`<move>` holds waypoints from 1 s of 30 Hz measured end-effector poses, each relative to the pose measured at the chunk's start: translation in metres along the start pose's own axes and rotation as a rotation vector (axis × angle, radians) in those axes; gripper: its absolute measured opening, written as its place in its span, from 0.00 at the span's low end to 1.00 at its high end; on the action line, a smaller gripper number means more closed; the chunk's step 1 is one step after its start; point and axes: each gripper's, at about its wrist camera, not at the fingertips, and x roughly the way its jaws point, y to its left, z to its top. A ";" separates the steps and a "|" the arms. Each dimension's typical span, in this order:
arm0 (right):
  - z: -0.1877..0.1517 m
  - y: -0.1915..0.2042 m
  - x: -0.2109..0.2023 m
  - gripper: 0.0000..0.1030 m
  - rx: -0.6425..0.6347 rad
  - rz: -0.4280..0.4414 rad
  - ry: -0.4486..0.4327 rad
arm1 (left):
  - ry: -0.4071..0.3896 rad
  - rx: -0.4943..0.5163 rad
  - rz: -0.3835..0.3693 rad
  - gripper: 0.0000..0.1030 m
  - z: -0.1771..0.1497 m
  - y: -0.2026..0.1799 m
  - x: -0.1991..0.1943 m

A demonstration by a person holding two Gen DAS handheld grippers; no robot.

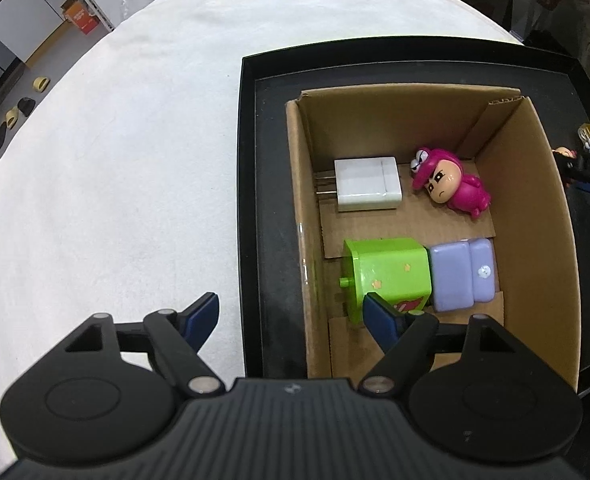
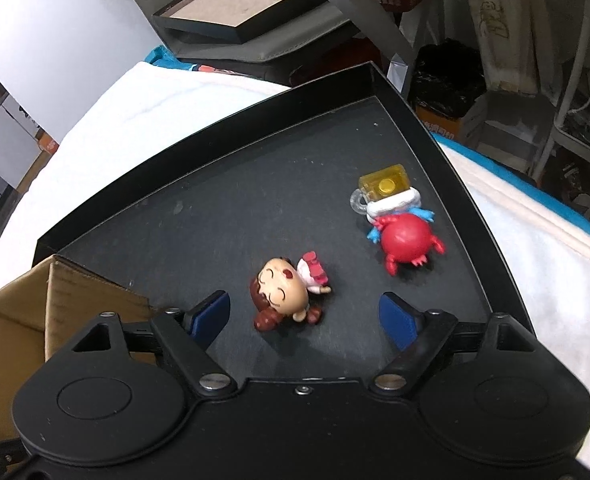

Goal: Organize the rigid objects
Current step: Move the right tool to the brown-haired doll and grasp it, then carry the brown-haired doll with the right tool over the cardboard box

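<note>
My left gripper [image 1: 291, 314] is spread wide, holding nothing, straddling the near-left wall of the cardboard box [image 1: 535, 216]. Inside the box I see a white charger [image 1: 367, 190], pink figurine [image 1: 449, 182], and a green block [image 1: 387, 272] just by the right pad. My right gripper [image 2: 305, 316] is likewise released; the brown-haired doll [image 2: 285, 294] lies on the black tray [image 2: 215, 208] between its fingertips, untouched. Red crab toy [image 2: 403, 240] sits farther right.
</note>
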 end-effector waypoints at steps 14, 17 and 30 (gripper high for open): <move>-0.007 -0.007 -0.027 0.41 0.029 0.008 0.003 | -0.029 -0.021 -0.035 0.75 -0.009 0.006 -0.008; -0.008 -0.007 -0.035 0.41 0.027 -0.001 -0.009 | -0.036 -0.030 -0.053 0.75 -0.013 0.008 -0.010; -0.012 0.008 -0.072 0.41 0.001 -0.027 -0.058 | -0.055 0.003 -0.100 0.75 -0.034 0.017 -0.005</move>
